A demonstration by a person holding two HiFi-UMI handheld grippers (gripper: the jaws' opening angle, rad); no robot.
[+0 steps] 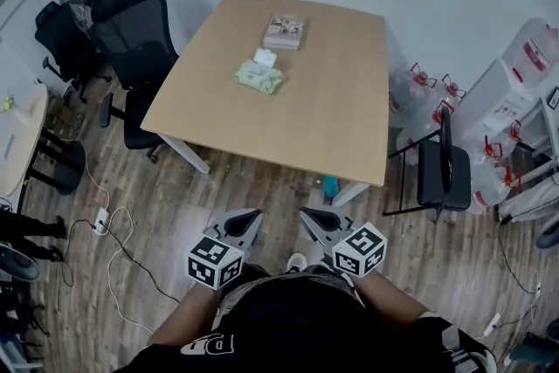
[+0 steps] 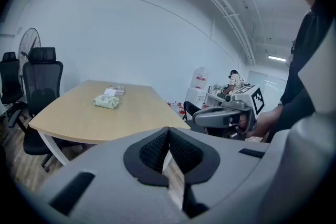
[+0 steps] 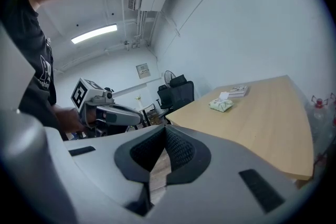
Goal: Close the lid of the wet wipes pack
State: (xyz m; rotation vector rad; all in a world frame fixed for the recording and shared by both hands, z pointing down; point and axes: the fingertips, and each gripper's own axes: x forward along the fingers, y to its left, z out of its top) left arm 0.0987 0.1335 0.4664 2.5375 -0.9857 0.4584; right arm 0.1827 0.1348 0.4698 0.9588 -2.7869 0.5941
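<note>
Head view: light wooden surface (image 1: 349,118) stands ahead of the person. Wet wipes pack (image 1: 258,79), pale green, lies on its far-left part, well apart from both tools. A white flap (image 1: 265,58) touches the pack's far end; probably the lid standing open, though it is too small to be sure. A book (image 1: 285,31) lies just beyond, near the far edge. Left hand-held gripper (image 1: 245,224) and right hand-held gripper (image 1: 315,221) are held low over the wooden floor (image 1: 262,196), short of the surface's near edge, tips angled toward each other. Black office chairs (image 1: 131,35) stand at the surface's left, water bottles (image 1: 419,87) at its right.

Left gripper view: left hand-held gripper (image 2: 168,129) has its pads pressed together at the tips, nothing between them; only floor shows through the slot behind. Pack (image 2: 106,102) sits on the surface (image 2: 79,120) far ahead, the book (image 2: 116,89) behind it. The right hand-held gripper (image 2: 227,116) shows at the right, level with this one.

Right gripper view: right hand-held gripper (image 3: 165,127) likewise has its pads meeting at the tips, gripping nothing. Pack (image 3: 221,105) and book (image 3: 237,91) lie far off on the surface (image 3: 268,128); left hand-held gripper (image 3: 113,113) shows at the left.
</note>
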